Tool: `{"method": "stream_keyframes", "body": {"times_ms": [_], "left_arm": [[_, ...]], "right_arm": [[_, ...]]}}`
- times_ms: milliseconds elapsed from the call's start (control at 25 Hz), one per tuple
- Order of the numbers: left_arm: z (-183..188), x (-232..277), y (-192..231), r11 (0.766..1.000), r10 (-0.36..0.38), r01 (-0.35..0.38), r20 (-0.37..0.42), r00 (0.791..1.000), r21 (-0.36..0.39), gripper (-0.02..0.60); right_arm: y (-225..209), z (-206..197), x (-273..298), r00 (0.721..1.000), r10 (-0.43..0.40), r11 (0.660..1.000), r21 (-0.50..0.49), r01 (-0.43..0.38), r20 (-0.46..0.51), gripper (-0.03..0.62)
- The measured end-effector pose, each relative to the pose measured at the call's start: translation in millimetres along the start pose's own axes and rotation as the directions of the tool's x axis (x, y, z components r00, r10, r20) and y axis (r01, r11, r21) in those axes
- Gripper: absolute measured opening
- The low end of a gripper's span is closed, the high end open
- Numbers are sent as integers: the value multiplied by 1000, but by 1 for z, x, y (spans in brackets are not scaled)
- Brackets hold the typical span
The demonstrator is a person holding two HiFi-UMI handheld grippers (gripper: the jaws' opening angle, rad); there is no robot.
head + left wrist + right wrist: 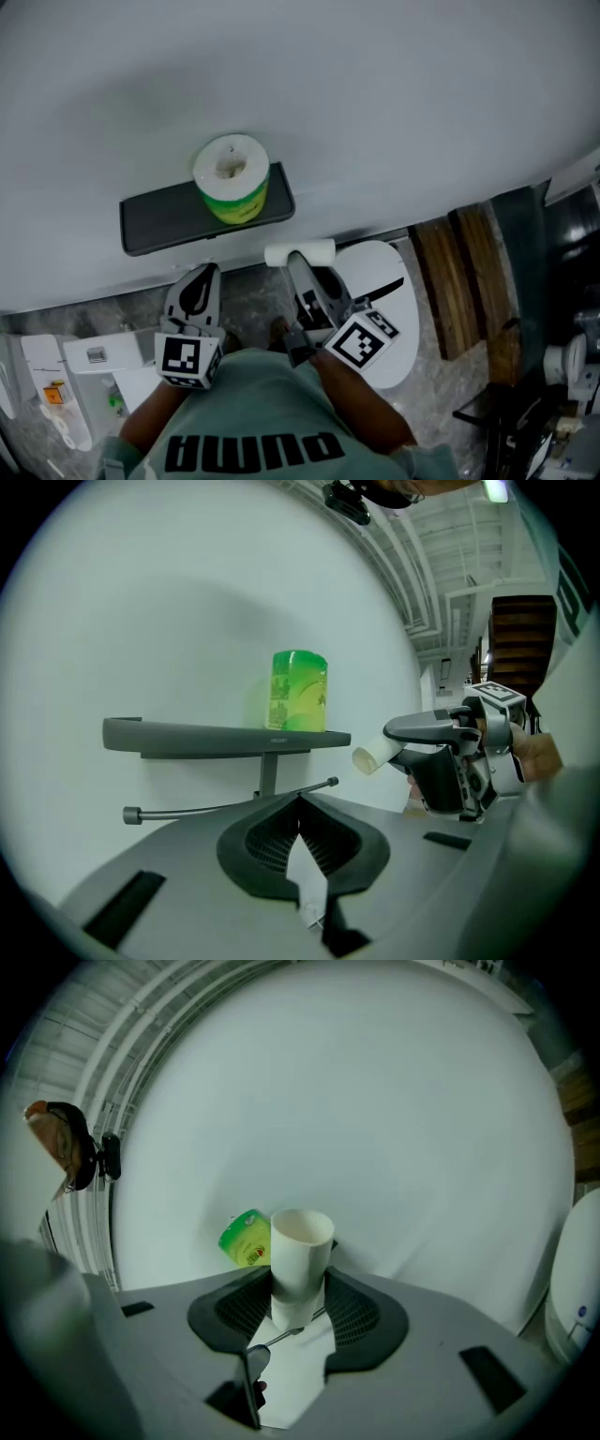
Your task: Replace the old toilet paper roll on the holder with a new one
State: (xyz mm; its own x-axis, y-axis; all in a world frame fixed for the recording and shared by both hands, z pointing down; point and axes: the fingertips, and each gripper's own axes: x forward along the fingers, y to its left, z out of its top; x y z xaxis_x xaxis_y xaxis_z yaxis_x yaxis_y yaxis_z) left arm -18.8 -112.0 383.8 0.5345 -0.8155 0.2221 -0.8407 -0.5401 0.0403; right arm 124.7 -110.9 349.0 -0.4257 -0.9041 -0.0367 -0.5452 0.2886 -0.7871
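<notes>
Right gripper view: right gripper (298, 1299) is clamped on the bare cardboard tube (300, 1246), pads on its sides, one open end showing. Head view: the tube lies crosswise just below the dark shelf (159, 220), not touching it. New roll (232, 178), green wrapper on, stands on end on the shelf's right half. Left gripper view: left gripper (300, 803) has its jaws closed together with nothing in them, and points toward the wall under the shelf. Holder rod (220, 807) is bare and hangs under the shelf on a short post. Left gripper is apart from the rod, beside the right one. White toilet (389, 323) sits at lower right.
</notes>
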Motion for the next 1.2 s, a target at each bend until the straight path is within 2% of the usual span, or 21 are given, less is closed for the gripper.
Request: {"method": "stream_keyframes", "body": {"times_ms": [320,560,1000,1200], "left_arm": [[0,-28,27,999,42,-42,18,999,-21,3],[-2,-50,50,993,107,-105,20,994,-58,3],[6,-75,80,975,206,-202,41,978,-92,3],[10,-80,92,964,253,-248,34,967,-99,3]], "right_arm": [[46,-17,10,998,47,993,-109,-50,-34,183],[75,-30,26,992,87,977,-189,-102,-88,183],[120,-43,74,969,138,922,-331,-201,-204,183],[133,-46,95,959,137,883,-408,-231,-248,183]]}}
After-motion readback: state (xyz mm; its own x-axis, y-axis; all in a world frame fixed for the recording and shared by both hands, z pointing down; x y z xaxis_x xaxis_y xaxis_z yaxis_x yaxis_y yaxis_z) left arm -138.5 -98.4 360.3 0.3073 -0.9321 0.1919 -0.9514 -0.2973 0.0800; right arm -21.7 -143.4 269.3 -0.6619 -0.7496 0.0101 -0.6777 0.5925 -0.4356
